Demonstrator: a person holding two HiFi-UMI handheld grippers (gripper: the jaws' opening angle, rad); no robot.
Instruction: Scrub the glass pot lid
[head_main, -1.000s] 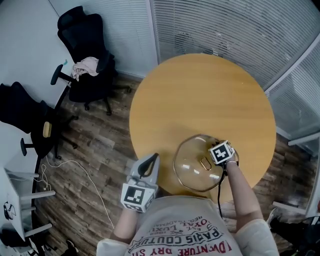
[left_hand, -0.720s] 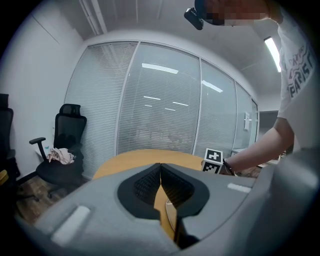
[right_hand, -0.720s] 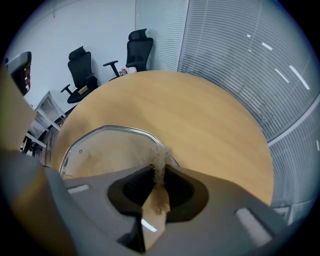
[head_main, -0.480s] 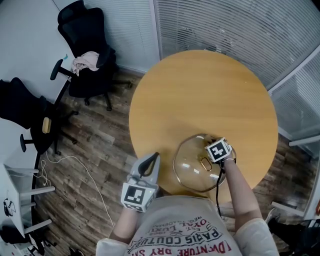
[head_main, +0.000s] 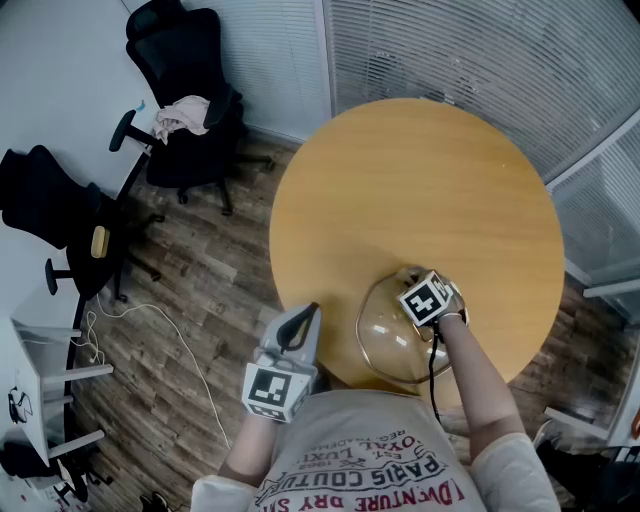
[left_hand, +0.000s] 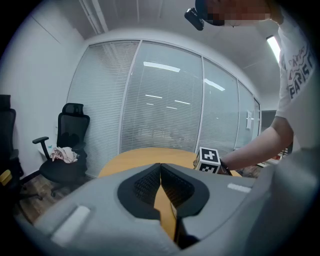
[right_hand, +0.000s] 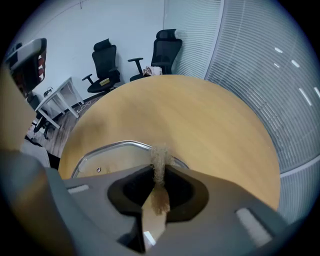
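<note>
The glass pot lid (head_main: 388, 345) lies flat on the round wooden table (head_main: 420, 180) near its front edge. My right gripper (head_main: 424, 292) rests over the lid's far middle, and its marker cube hides the lid's handle. In the right gripper view the right gripper (right_hand: 160, 167) is shut on a tan scrub pad (right_hand: 160, 159), with the lid's metal rim (right_hand: 111, 147) just beyond. My left gripper (head_main: 303, 318) hangs off the table's left front edge, over the floor. Its jaws are shut with nothing between them in the left gripper view (left_hand: 160, 170).
Two black office chairs (head_main: 190, 70) stand on the wood floor at the left, one with a pink cloth (head_main: 182, 115) on it. A white cable (head_main: 150, 330) trails over the floor. Glass walls with blinds (head_main: 480, 60) run behind the table.
My right gripper has slid left across the lid with the pad and now covers the handle. The left gripper has stayed where it was.
</note>
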